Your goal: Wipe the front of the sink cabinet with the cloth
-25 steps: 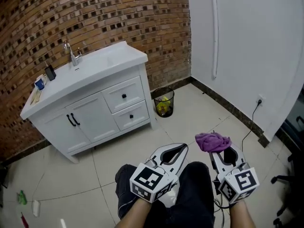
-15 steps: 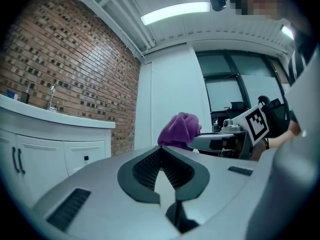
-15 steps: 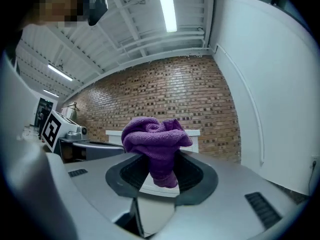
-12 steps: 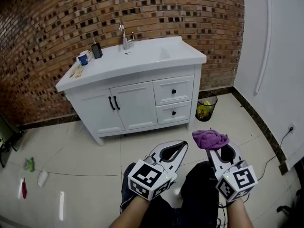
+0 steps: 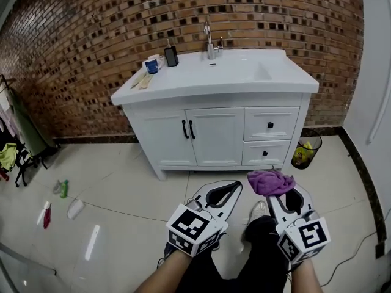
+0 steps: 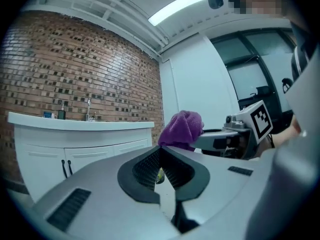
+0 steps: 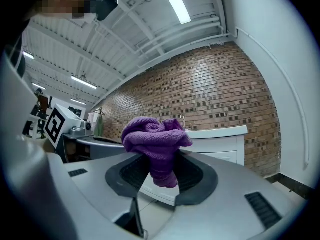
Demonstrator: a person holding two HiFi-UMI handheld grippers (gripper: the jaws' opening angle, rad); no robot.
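Clearly the right gripper point(image 5: 282, 194) is clamped on the purple cloth point(image 5: 270, 182), which bunches above its jaws. The left gripper point(image 5: 236, 188) is closed with nothing in it. Straight ahead, well apart across the tiled floor point(image 5: 122, 194), stands the sink cabinet point(image 5: 214, 136), its front facing the person and its long axis running left to right. The cloth-bearing gripper lines up with the drawers point(image 5: 270, 125).

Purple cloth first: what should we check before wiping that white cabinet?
1. The cloth pinched in the right tongs: ok.
2. The left tongs shut and empty: ok.
3. The cabinet doors and drawers closed: ok.
4. The cloth touching the cabinet front: not ok, floor tiles lie between.
5. The cloth damp enough: cannot tell.
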